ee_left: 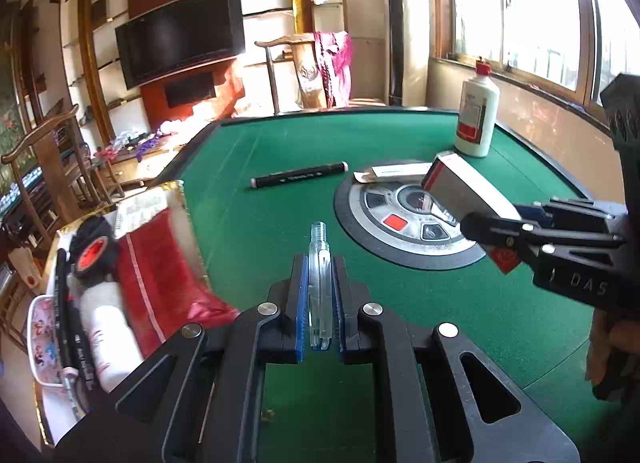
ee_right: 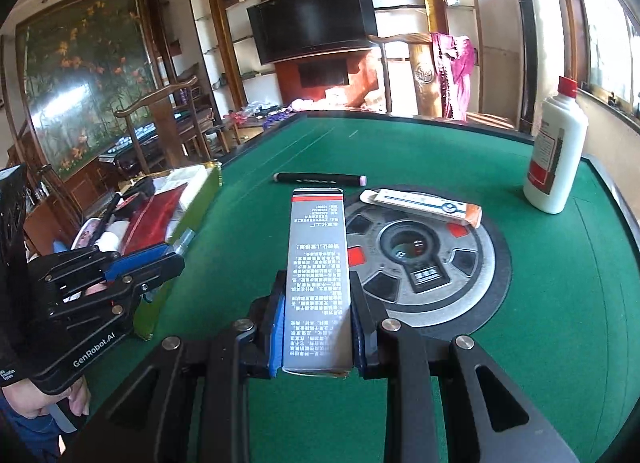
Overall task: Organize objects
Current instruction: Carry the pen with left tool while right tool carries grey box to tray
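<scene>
A clear pen barrel (ee_left: 319, 283), threaded tip forward, is seen only in the left wrist view, pinched by the nearly closed left gripper (ee_left: 320, 263). A grey printed box (ee_right: 319, 279) is clamped in the narrowly parted right gripper (ee_right: 318, 283) above the green table (ee_right: 520, 303). At twelve o'clock lies a black marker (ee_right: 320, 179); at two o'clock a white bottle (ee_right: 554, 155) stands.

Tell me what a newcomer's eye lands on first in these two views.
The green felt table with its round metal hub at the centre strikes first. Then the two grippers: the left gripper shut on a clear plastic tube, the right gripper shut on a grey printed box. A white bottle with a red cap stands at the table's far right.
</scene>
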Available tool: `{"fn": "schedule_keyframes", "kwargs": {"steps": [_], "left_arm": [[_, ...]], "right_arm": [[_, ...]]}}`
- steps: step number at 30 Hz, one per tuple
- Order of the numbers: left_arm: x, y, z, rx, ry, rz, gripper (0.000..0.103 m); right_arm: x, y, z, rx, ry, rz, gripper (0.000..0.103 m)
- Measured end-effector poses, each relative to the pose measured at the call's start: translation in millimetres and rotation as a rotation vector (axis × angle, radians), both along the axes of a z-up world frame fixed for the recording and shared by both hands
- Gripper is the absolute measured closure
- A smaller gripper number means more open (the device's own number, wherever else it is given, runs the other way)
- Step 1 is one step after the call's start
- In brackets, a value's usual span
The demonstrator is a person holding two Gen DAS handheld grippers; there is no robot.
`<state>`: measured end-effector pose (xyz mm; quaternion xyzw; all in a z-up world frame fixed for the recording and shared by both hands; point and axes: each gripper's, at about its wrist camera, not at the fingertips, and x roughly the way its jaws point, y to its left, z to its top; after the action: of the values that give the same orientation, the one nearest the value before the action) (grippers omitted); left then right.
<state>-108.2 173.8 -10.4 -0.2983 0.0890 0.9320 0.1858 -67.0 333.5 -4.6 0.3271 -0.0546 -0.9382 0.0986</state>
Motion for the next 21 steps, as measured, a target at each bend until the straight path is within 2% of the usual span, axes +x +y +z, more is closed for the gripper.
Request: {"fn": "schedule_keyframes", "kwargs": {"steps": [13,21], "left_arm": [[14.1,-60.0,19.5,0.054,0.033,0.089,0.093],[13.3,-104.2,22.5,0.087,0.040,0.160,0.093]], "right_arm": [[2.7,-59.8,9.9,-0.048,0.024,0.090,0.077],[-11.5,-110.5,17.9,-0.036,0.023,0.168,0.077]]}}
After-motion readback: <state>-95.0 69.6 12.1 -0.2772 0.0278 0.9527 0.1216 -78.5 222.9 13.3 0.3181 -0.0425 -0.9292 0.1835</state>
